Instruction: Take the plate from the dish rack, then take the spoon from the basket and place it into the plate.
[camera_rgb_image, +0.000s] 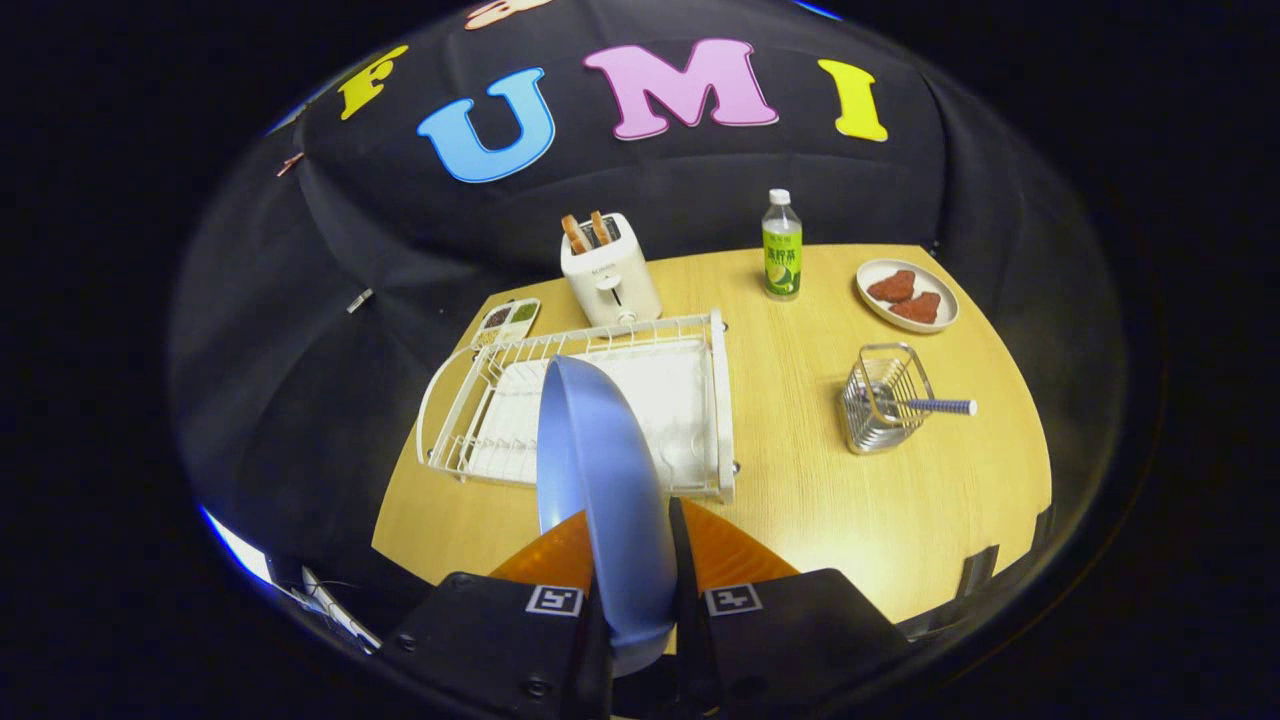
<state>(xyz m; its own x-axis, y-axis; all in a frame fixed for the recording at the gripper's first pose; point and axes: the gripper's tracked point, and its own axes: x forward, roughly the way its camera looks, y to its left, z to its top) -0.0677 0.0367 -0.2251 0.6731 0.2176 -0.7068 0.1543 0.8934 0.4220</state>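
No wording legible. Toaster (610, 275): small dark mark on its front, too small to read. Bottle (782, 248): green label, print blurred. Gripper (640, 600): one black-and-white square marker on each finger block, a coded pattern without letters; fingers clamp the plate (600, 460), on edge between them.

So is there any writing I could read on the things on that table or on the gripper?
Green-labelled bottle: print too small to read.
White toaster: front mark too blurred to read.
Gripper, shut on the blue plate: two square markers, patterns, no words.
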